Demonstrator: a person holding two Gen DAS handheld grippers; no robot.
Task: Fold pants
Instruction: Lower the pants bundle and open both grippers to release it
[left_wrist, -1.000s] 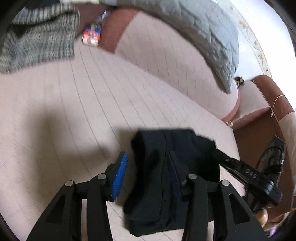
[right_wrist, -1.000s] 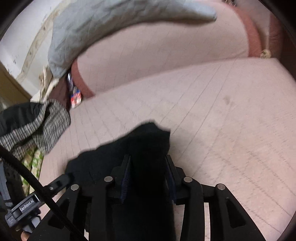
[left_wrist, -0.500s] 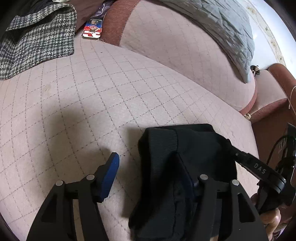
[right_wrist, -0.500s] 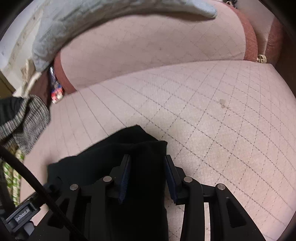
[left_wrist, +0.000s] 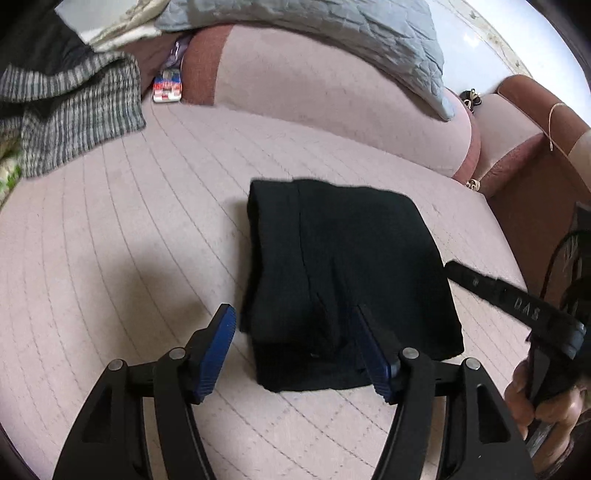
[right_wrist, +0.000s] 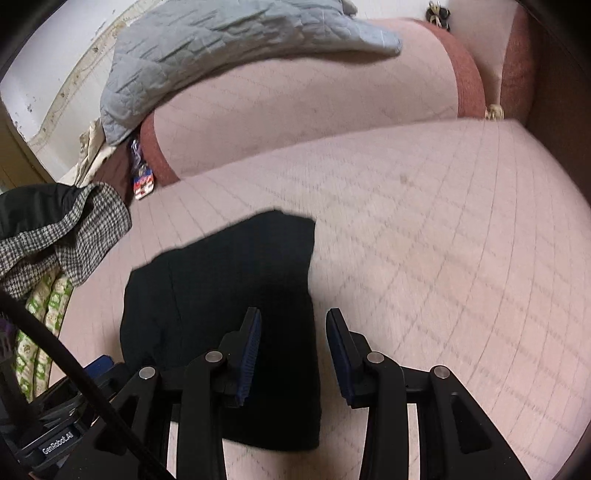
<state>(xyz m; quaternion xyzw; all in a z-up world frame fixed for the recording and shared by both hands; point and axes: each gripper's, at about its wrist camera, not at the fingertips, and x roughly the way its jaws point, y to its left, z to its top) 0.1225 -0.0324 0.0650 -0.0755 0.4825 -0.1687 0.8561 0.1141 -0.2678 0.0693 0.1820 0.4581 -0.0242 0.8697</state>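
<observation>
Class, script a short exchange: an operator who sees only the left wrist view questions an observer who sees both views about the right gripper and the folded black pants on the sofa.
Operator: From the left wrist I see only the side of the right gripper. Is it open?
Observer: Yes, its jaws are apart with nothing clamped between them.
Operator: Where does it sit relative to the pants?
Observer: It straddles their right edge. One finger is over the black fabric, the other over the bare pink seat cushion.
</observation>
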